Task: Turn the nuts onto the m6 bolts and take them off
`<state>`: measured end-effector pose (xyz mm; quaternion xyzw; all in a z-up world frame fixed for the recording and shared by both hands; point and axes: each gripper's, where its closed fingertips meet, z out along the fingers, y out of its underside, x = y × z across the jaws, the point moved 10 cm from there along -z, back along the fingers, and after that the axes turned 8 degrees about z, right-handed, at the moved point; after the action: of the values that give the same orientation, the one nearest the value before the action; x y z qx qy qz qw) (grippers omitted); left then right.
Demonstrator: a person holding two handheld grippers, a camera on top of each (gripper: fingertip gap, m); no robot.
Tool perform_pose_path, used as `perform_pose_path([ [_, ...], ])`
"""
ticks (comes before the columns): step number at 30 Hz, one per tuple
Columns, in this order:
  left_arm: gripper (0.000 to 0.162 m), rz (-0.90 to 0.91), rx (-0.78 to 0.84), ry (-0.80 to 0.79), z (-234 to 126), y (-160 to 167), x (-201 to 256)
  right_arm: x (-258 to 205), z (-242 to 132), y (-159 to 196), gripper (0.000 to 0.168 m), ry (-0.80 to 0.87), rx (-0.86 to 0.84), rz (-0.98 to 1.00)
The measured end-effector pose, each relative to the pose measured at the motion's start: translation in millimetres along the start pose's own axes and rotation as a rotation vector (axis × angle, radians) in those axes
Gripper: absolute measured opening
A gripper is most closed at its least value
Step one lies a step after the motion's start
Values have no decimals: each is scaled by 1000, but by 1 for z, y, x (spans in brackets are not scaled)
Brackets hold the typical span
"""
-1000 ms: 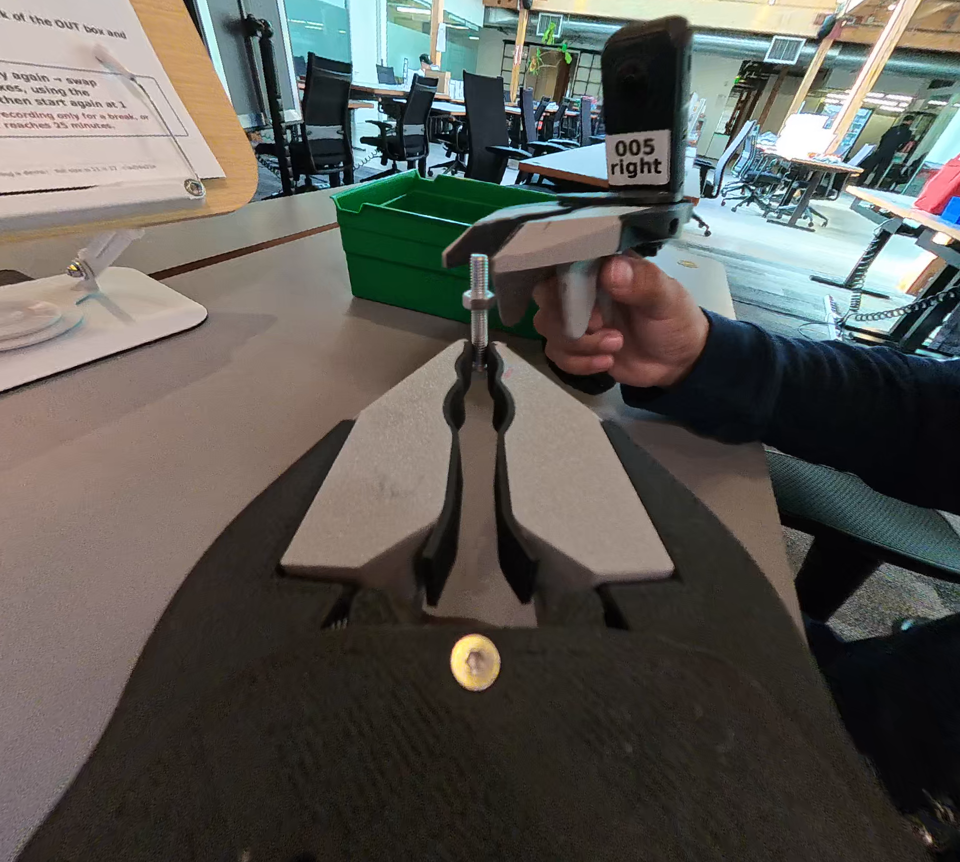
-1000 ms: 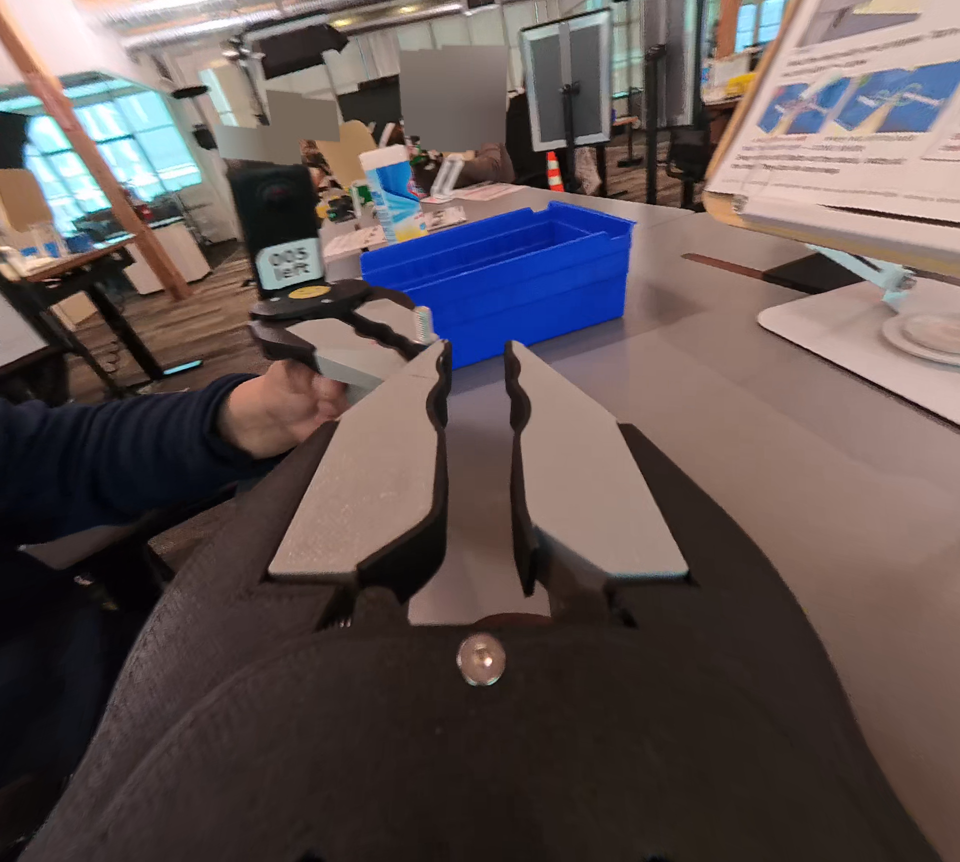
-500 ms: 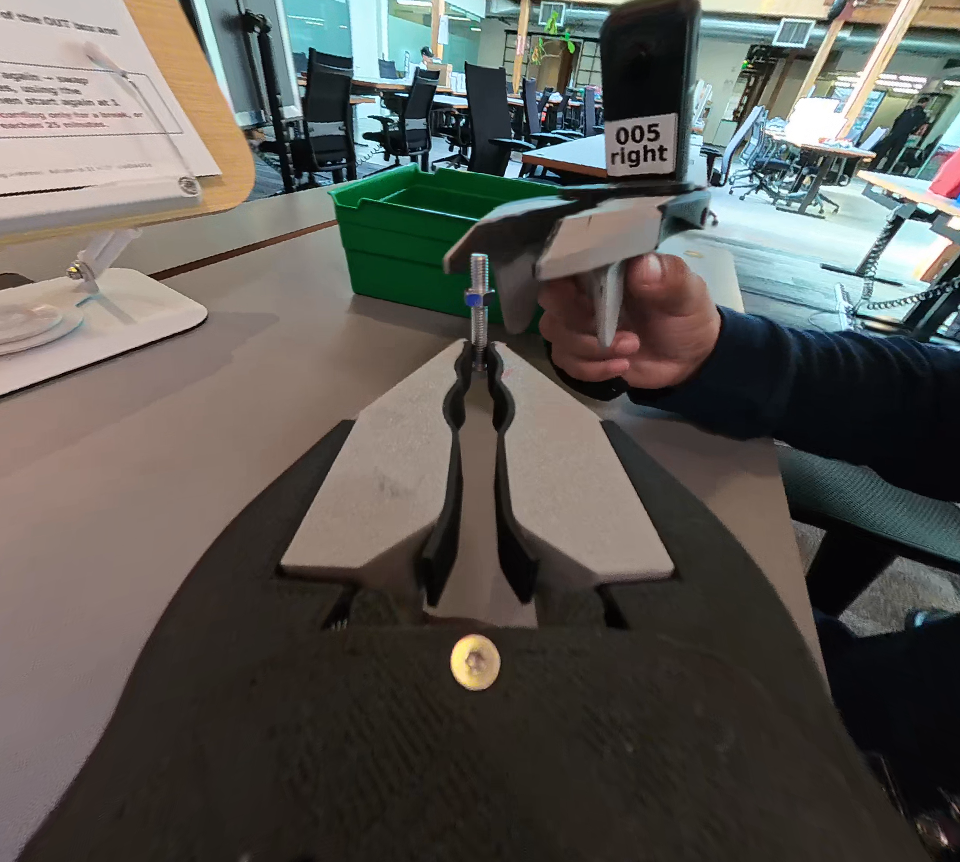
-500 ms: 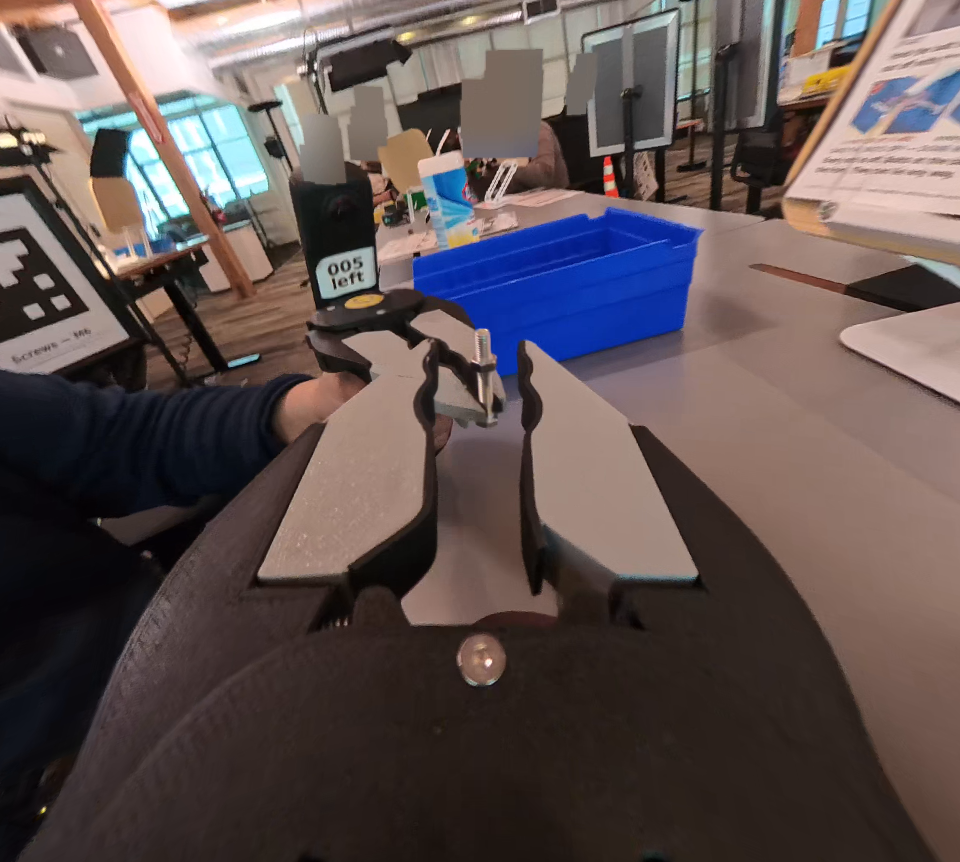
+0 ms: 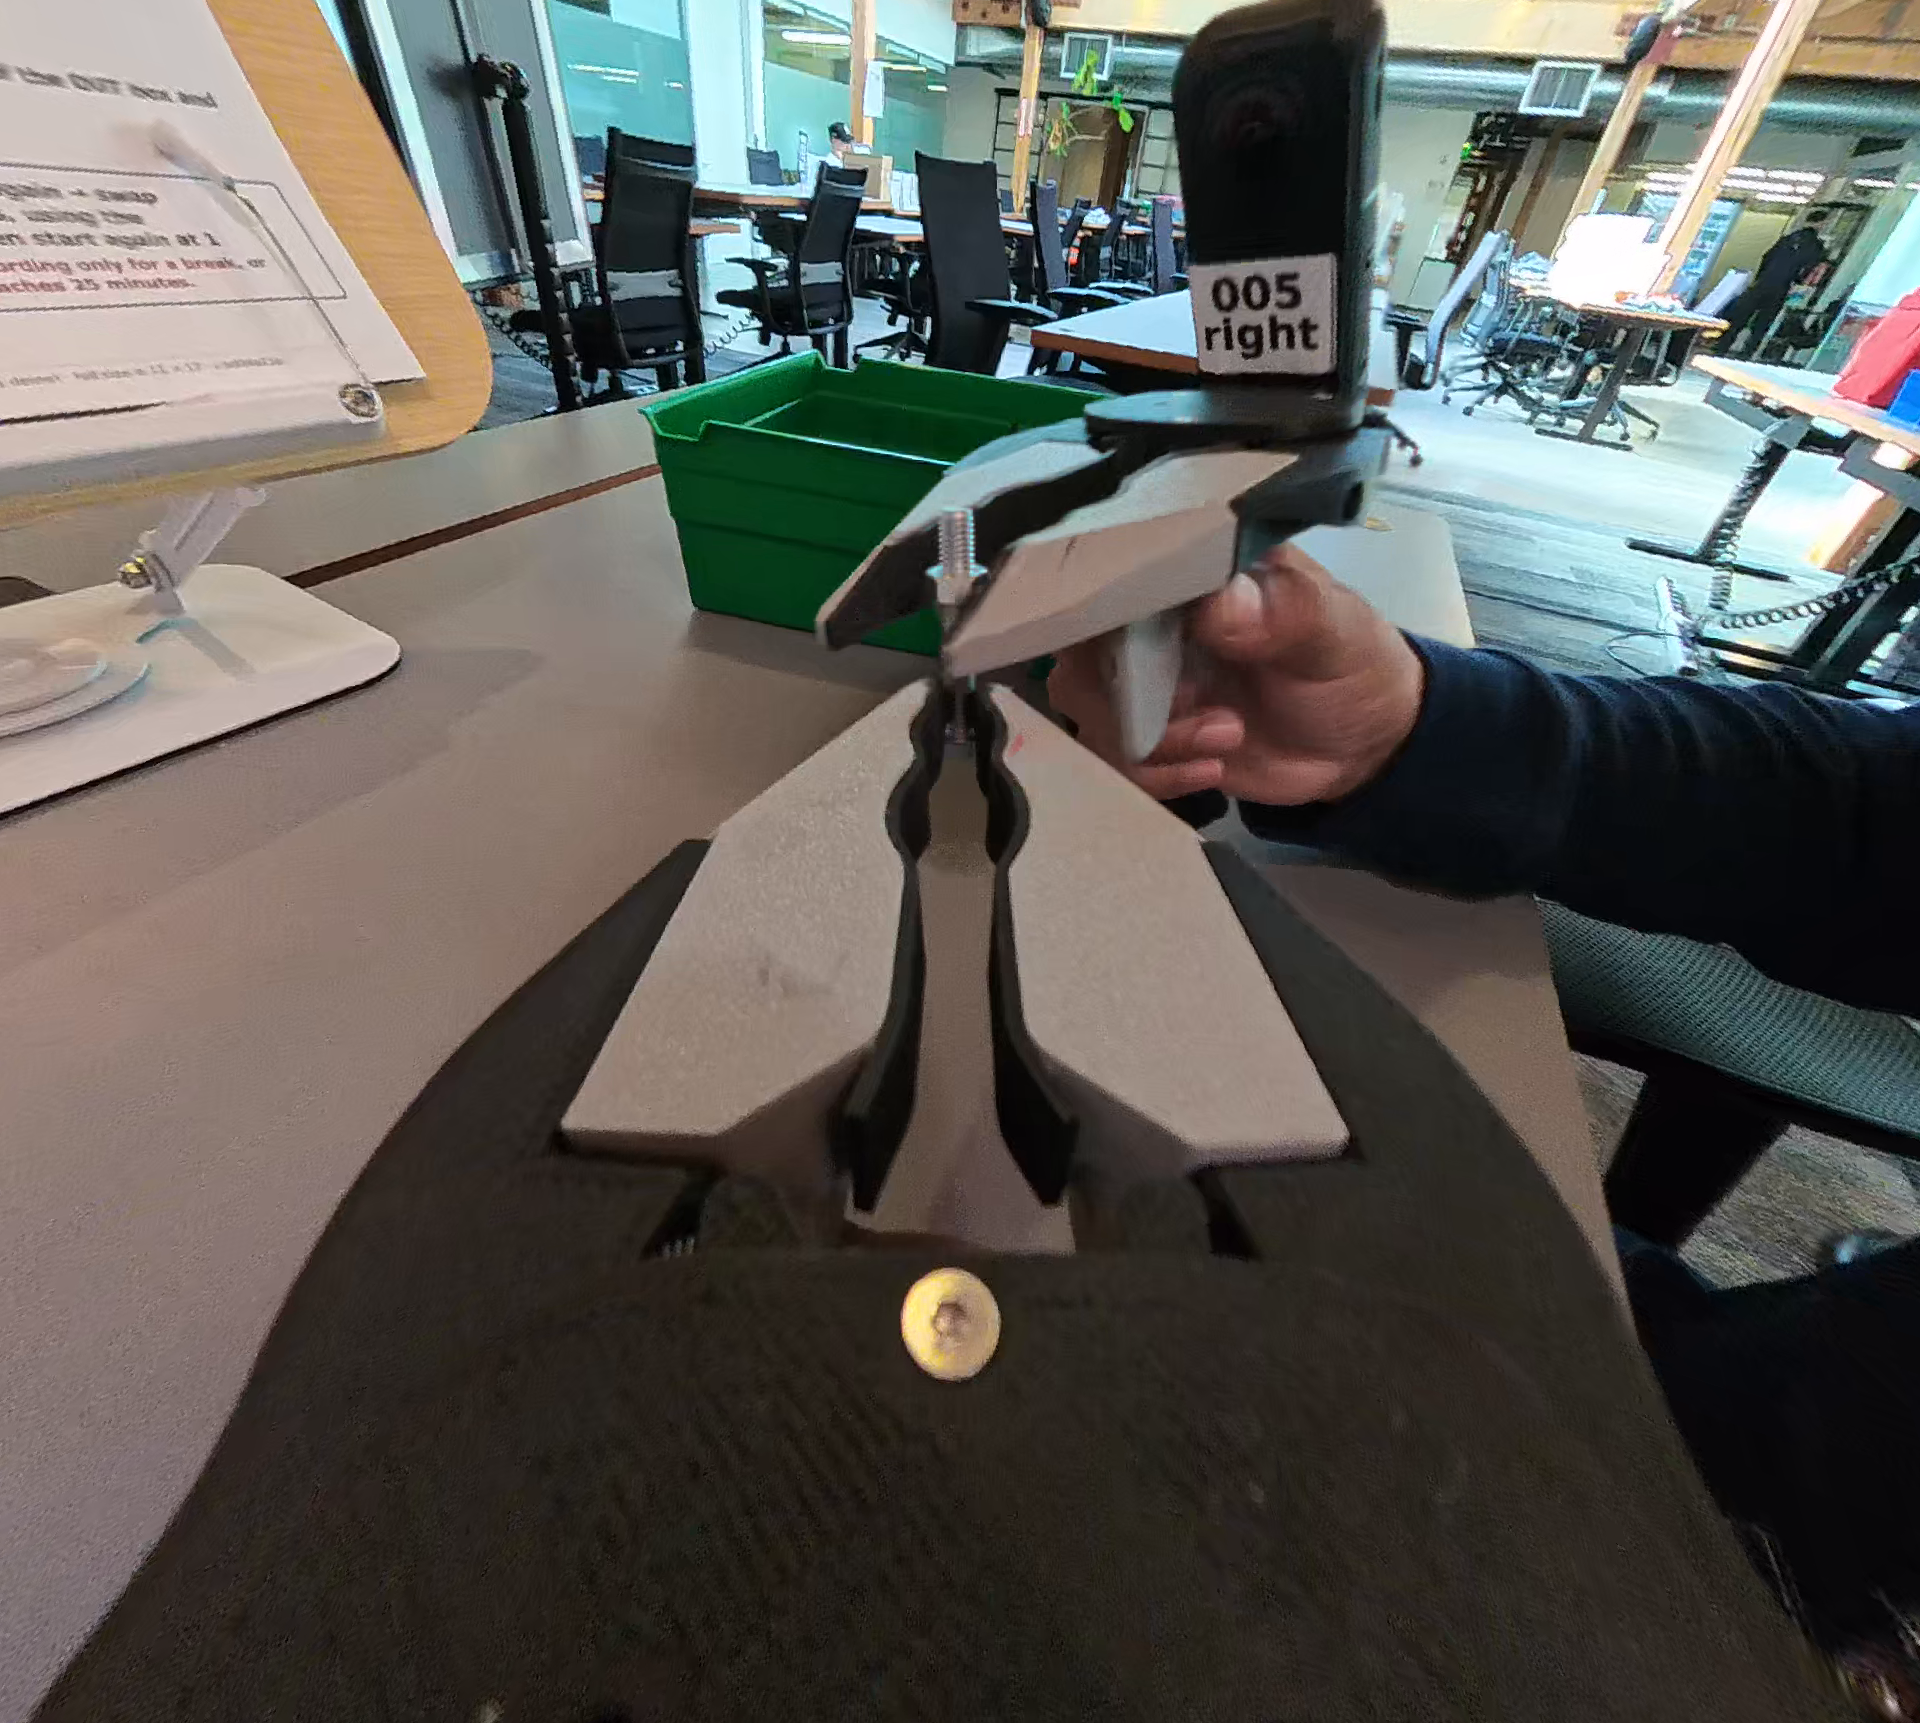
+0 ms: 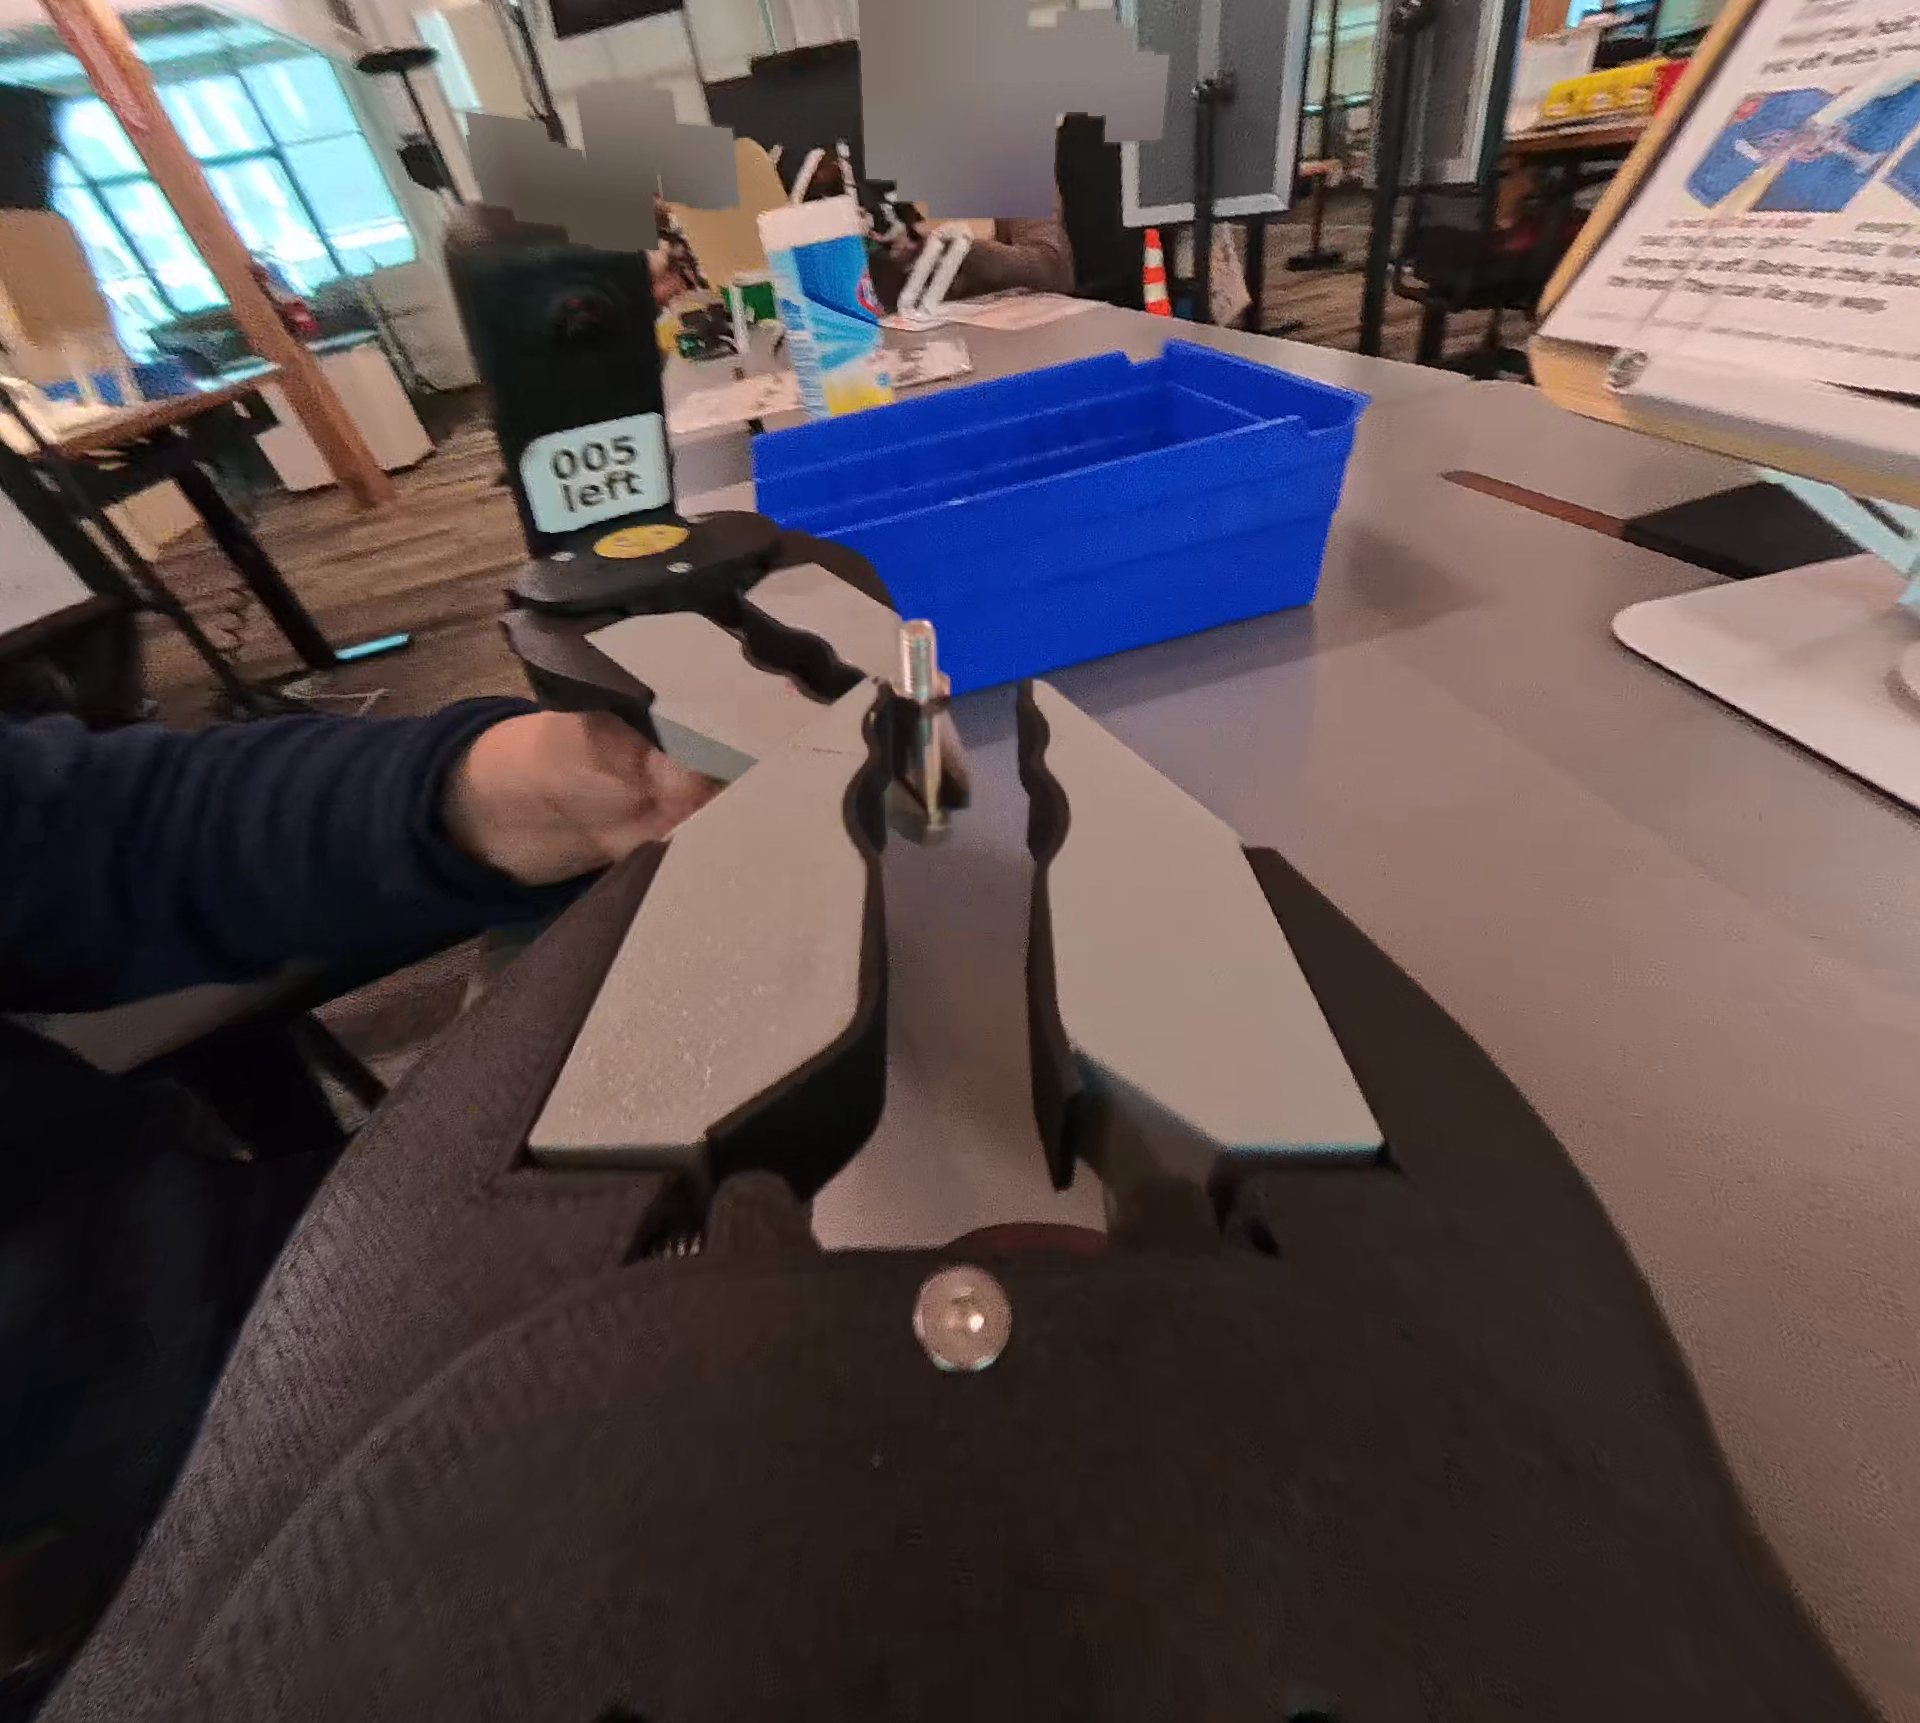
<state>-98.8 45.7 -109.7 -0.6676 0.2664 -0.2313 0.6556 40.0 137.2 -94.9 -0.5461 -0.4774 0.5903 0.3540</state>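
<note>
My left gripper (image 5: 956,709) is shut on the lower end of a silver M6 bolt (image 5: 954,543) and holds it upright above the grey table (image 5: 312,863). A nut (image 5: 948,577) sits partway down the thread. My right gripper (image 5: 899,634) is open, with its two fingers on either side of the bolt at about the nut's height. In the right wrist view the bolt (image 6: 920,743) with the nut (image 6: 925,688) stands inside my right gripper (image 6: 948,707), close to its left finger. The left gripper's fingers (image 6: 790,665) reach in from the left.
A green bin (image 5: 790,520) stands on the table behind the bolt. A blue bin (image 6: 1091,551) stands on the other side. An instruction board on a white stand (image 5: 156,271) is at the back, and it also shows in the right wrist view (image 6: 1766,239). Chairs and desks lie beyond the table's edge. Only a small space, under 4 cm, lies between the two pairs of fingers.
My right gripper has moved in toward the bolt. Its open fingers now straddle the bolt at the nut. My left gripper has held the bolt still.
</note>
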Motion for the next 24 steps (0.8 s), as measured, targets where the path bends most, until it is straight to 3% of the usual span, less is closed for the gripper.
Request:
perform_pose_path([
  [2,3,-7,13,-23,-4,-2,-5,10,-7,-1,30,12,10,54],
  [3,3,-24,23,-21,-7,-2,-7,15,-12,-2,19,22,31,88],
  [6,3,-43,7,-35,-7,0,-11,15,-20,-6,21,-9,74,76],
  [10,3,-18,-17,-18,-1,2,-5,-3,-2,-3,26,-51,30,10],
  [12,3,-7,-11,-16,-1,1,-3,-2,0,-2,20,-14,27,6],
  [14,3,-13,7,-48,-5,-1,-7,8,-8,-4,25,21,51,43],
  [15,3,-26,23,-46,-8,-2,-9,14,-15,-6,16,33,80,79],
  [18,3,-41,24,-54,-11,-2,-13,22,-29,-10,20,-23,145,149],
  [24,3,1,-16,-18,0,1,-2,0,3,-2,33,-54,37,57],
])
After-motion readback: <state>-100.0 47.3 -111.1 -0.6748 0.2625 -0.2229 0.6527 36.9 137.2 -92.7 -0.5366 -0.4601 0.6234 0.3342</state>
